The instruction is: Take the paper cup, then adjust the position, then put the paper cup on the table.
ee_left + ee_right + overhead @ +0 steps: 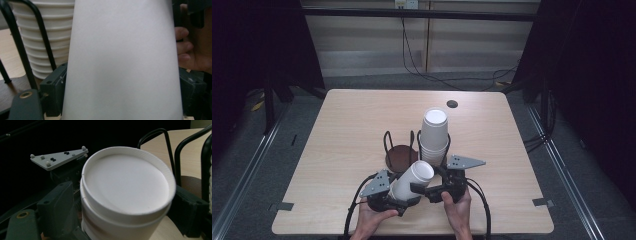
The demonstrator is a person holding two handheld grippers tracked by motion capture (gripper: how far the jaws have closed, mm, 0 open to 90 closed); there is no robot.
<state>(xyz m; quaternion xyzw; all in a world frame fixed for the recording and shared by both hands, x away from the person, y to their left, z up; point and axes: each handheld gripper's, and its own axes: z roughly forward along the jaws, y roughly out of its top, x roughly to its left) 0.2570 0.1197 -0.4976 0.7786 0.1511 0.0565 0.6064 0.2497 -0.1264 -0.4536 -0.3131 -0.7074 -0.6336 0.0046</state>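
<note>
At about seven o'clock on the counter (342, 130), the left gripper (398, 196) has its fingers (53, 87) clamped on the lower wall of a white paper cup (412, 179), which lies tilted near the front edge. The right gripper (426, 190), at five o'clock, grips the same cup nearer its end. Beyond, toward twelve o'clock, a stack of cups (434, 135) stands in a black wire holder (388, 142).

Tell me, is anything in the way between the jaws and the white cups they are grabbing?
No. The left gripper already presses on the wide end of the nested paper cups, and the right gripper clamps them near the closed bottom end. Nothing sits in between. The tall cup stack waits apart in the black wire rack.
</note>
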